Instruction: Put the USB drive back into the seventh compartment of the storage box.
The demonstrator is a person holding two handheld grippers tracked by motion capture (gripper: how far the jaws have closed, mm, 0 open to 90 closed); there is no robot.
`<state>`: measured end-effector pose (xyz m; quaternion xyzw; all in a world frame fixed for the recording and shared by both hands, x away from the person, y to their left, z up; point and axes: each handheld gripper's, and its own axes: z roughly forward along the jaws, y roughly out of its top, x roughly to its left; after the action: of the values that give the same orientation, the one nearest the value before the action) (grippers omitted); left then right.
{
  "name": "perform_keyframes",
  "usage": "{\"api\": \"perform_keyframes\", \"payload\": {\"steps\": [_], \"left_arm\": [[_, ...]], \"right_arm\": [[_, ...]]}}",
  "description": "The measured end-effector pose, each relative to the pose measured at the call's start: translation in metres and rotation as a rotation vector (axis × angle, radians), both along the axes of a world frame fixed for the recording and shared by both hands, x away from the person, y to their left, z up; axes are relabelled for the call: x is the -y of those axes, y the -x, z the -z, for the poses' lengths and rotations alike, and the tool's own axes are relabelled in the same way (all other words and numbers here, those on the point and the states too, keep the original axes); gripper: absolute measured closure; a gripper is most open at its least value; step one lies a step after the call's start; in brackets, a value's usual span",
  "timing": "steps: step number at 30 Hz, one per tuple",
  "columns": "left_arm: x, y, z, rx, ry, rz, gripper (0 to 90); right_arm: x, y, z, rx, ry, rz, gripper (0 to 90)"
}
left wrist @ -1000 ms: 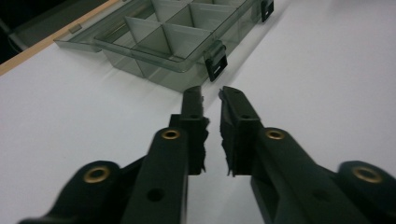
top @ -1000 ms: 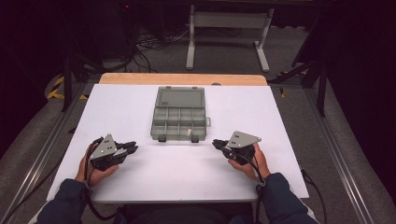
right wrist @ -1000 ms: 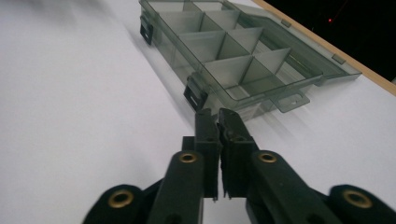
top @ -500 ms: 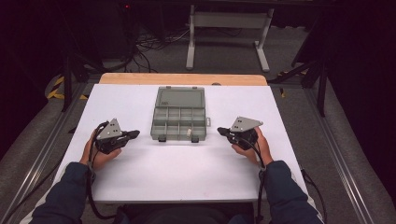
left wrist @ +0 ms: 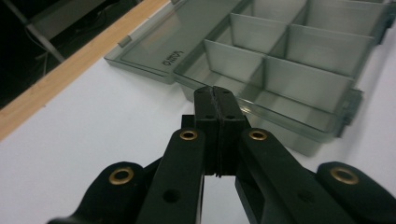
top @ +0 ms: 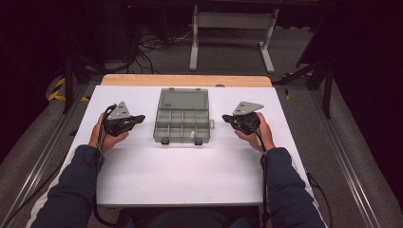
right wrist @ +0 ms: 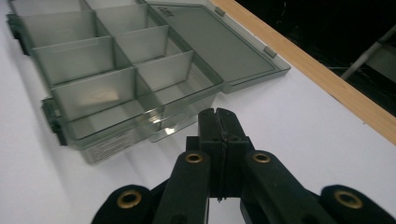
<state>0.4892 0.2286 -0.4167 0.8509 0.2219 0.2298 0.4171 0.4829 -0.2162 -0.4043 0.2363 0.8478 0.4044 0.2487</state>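
A grey see-through compartment box [top: 183, 124] lies open in the middle of the white table [top: 180, 171], its lid [top: 184, 99] folded flat toward the far side. The dividers split it into several compartments. My left gripper [top: 139, 118] hovers just left of the box, jaws shut with nothing between them, pointing at its left side. My right gripper [top: 225, 118] mirrors it just right of the box, also shut and holding nothing. In the left gripper view the closed tips [left wrist: 215, 91] sit close before the box wall [left wrist: 289, 121]. In the right gripper view the closed tips [right wrist: 217, 112] point at the box's corner [right wrist: 163, 123].
A wooden strip [top: 185, 80] runs along the table's far edge. Behind it on the dark floor stand a metal frame [top: 233, 28] and loose cables [top: 152, 45]. Rails [top: 43, 156] flank the table on both sides.
Both hands have moved away from the person, from near the front part of the table up to either side of the box. The box has not moved.
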Motion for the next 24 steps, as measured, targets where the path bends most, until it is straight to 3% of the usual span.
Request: {"api": "perform_keyframes", "payload": {"steps": [7, 15, 24], "left_arm": [[0.008, -0.021, -0.004, -0.016, -0.007, -0.035, 90.0], [0.016, -0.047, -0.006, -0.036, -0.044, -0.076, 90.0], [0.025, -0.065, -0.002, -0.069, -0.056, -0.105, 90.0]], "right_arm": [[-0.005, -0.023, -0.003, -0.030, 0.007, 0.037, 90.0], [-0.014, -0.046, -0.004, -0.051, 0.016, 0.079, 90.0], [-0.025, -0.067, -0.003, -0.100, 0.023, 0.113, 90.0]]}}
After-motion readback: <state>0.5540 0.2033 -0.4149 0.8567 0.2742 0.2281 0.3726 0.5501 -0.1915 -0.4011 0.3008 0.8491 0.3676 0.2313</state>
